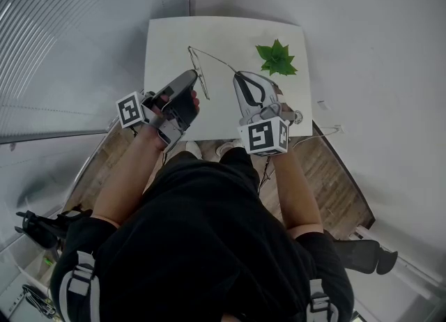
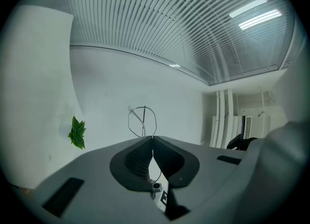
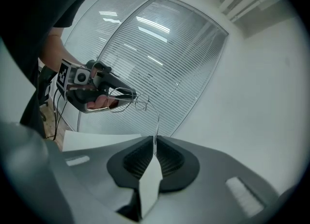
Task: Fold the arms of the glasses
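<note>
Thin wire-framed glasses (image 1: 212, 59) hang above the white table (image 1: 167, 42), stretched between both grippers. My left gripper (image 1: 197, 77) is shut on the front frame; in the left gripper view a wire lens ring (image 2: 142, 120) stands up just past the closed jaw tips (image 2: 153, 137). My right gripper (image 1: 237, 74) is shut on the end of one arm. In the right gripper view that thin arm (image 3: 157, 123) rises from the closed jaws (image 3: 155, 145) towards the lenses (image 3: 140, 103) beside the left gripper (image 3: 97, 92).
A small green plant (image 1: 277, 58) sits on the table's far right part, also visible in the left gripper view (image 2: 77, 133). A cable (image 1: 327, 130) runs off the table's right edge. Wooden floor and the person's shoes (image 1: 194, 150) lie below the near edge.
</note>
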A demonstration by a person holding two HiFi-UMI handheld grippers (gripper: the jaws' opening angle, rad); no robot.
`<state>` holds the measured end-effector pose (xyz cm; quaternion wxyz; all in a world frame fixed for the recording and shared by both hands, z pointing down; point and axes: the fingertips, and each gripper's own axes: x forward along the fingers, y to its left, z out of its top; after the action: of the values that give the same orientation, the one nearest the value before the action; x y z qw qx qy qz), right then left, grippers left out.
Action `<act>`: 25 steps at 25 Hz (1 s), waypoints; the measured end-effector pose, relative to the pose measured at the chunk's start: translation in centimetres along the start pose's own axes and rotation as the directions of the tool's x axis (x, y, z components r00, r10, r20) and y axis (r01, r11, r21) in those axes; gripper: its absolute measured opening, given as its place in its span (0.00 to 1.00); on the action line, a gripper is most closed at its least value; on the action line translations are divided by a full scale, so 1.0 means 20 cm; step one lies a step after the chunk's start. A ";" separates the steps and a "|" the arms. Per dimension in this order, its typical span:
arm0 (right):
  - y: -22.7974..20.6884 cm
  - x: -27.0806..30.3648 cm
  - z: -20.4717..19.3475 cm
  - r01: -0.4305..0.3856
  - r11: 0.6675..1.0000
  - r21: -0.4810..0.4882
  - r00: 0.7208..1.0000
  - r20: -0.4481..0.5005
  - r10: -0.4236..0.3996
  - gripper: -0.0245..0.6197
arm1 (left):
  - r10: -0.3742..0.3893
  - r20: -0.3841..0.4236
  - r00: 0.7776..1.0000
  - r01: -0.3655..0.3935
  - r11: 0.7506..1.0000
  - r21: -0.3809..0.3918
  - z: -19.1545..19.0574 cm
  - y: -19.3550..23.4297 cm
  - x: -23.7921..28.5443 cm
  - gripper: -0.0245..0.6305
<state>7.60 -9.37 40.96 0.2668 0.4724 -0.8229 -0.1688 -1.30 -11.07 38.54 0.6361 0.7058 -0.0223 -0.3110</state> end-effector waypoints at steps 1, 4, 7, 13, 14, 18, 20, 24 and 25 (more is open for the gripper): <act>0.01 0.01 0.01 -0.003 1.000 -0.001 1.000 0.001 0.003 0.09 | 0.001 0.001 1.000 -0.001 1.000 -0.001 0.02 0.00 0.00 0.06; 0.03 0.09 0.04 -0.017 1.000 -0.003 1.000 0.003 0.017 0.09 | 0.002 0.007 1.000 -0.002 1.000 -0.007 0.11 0.02 -0.01 0.06; 0.06 0.10 0.08 -0.026 1.000 -0.007 1.000 0.013 0.026 0.09 | 0.001 0.013 1.000 0.000 1.000 -0.010 0.14 0.02 -0.03 0.06; 0.08 0.10 0.14 -0.040 0.999 -0.003 0.999 0.032 0.040 0.08 | -0.004 0.021 1.000 0.004 1.000 -0.005 0.17 0.00 -0.03 0.06; 0.09 0.10 0.15 -0.043 0.999 -0.004 0.999 0.033 0.043 0.08 | -0.005 0.022 1.000 0.005 1.000 -0.004 0.17 0.00 -0.03 0.06; 0.13 0.10 0.19 -0.061 0.998 -0.004 0.997 0.043 0.061 0.08 | -0.008 0.028 1.000 0.008 1.000 -0.003 0.19 -0.01 -0.04 0.06; 0.15 0.11 0.20 -0.069 0.998 -0.009 0.996 0.046 0.070 0.08 | -0.010 0.030 0.999 0.010 1.000 -0.004 0.20 -0.01 -0.04 0.06; 0.20 0.12 0.22 -0.089 0.996 -0.017 0.995 0.053 0.090 0.08 | -0.013 0.034 0.999 0.013 1.000 -0.003 0.21 -0.02 -0.04 0.06; 0.21 0.12 0.22 -0.095 0.995 -0.018 0.994 0.055 0.096 0.08 | -0.013 0.035 0.999 0.014 1.000 -0.003 0.22 -0.02 -0.04 0.06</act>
<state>1.06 -9.21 40.25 0.2551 0.4256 -0.8503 -0.1755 -4.16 -14.47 38.60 0.6345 0.6995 -0.0282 -0.3276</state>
